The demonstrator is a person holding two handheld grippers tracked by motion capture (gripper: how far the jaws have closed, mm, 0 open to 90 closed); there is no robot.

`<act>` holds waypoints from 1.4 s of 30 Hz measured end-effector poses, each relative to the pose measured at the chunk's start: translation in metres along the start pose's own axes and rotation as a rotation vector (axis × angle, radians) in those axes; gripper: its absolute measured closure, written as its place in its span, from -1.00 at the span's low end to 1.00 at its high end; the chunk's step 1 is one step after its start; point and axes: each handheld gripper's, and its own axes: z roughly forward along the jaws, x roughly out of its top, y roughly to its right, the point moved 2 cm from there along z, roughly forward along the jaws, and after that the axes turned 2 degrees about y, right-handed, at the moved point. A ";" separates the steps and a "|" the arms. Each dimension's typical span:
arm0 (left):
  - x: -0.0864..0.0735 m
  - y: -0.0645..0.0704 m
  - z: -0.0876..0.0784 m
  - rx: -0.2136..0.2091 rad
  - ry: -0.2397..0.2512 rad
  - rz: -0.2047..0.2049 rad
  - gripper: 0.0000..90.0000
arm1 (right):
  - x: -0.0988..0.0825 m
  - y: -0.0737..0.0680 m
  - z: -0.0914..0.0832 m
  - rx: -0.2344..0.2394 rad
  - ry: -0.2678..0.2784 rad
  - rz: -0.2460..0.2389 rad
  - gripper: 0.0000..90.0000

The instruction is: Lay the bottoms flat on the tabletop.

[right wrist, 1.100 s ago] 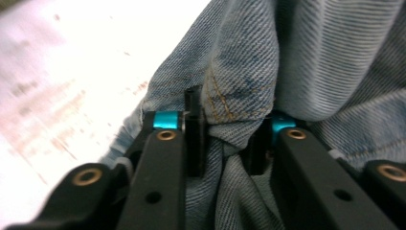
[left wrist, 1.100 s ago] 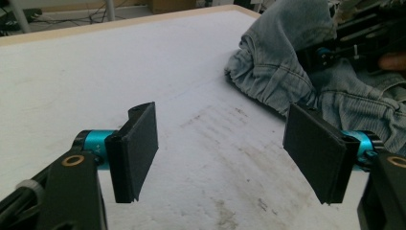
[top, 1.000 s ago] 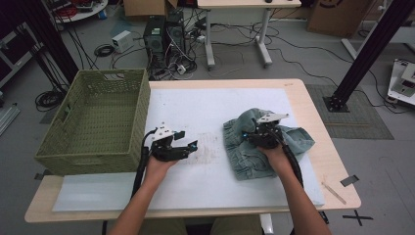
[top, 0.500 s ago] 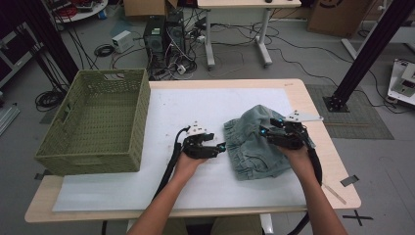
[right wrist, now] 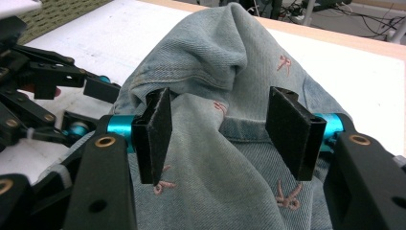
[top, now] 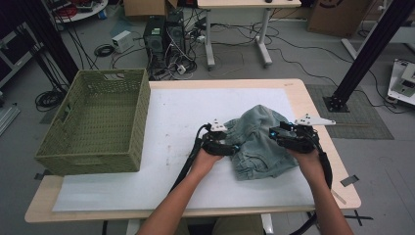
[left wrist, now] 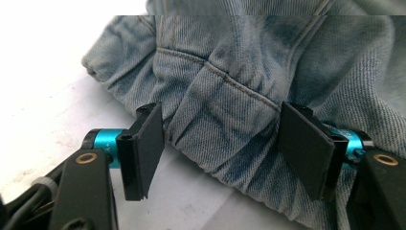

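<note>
— Between the jaws of the left gripper (left wrist: 220,143), what sits there?

— A bunched fold of the denim garment (left wrist: 268,72). The jaws stand spread on either side of it. In the left gripper view the left pad's edge meets the cloth, while the right pad stands just beside it; nothing is pinched.

— And the right gripper (right wrist: 230,134)?

— Spread as well, and its jaws have just been opening. The denim lies under and between them, rising to a peak at twelve o'clock in the right gripper view, with small pink embroidered marks scattered over it. The pads are not pressing on it.

— Where is the garment on the table (top: 293,88)?

— Crumpled in a heap on the white mat (top: 186,112), toward three o'clock from the mat's middle in the high view. The left gripper (top: 221,142) meets it at its nine o'clock edge, the right gripper (top: 293,138) at its three o'clock edge, each held in a hand whose forearm comes up from six o'clock.

— Anything farther out?

— A green woven basket (top: 98,122) stands at nine o'clock, well apart from the denim, partly over the mat's left edge. Beyond the table, at twelve o'clock, a computer tower (top: 164,39) and cables lie on the floor.
</note>
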 end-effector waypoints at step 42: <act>-0.017 -0.108 -0.099 0.263 0.135 -0.198 0.73 | -0.007 -0.005 0.017 -0.039 -0.052 -0.011 -0.14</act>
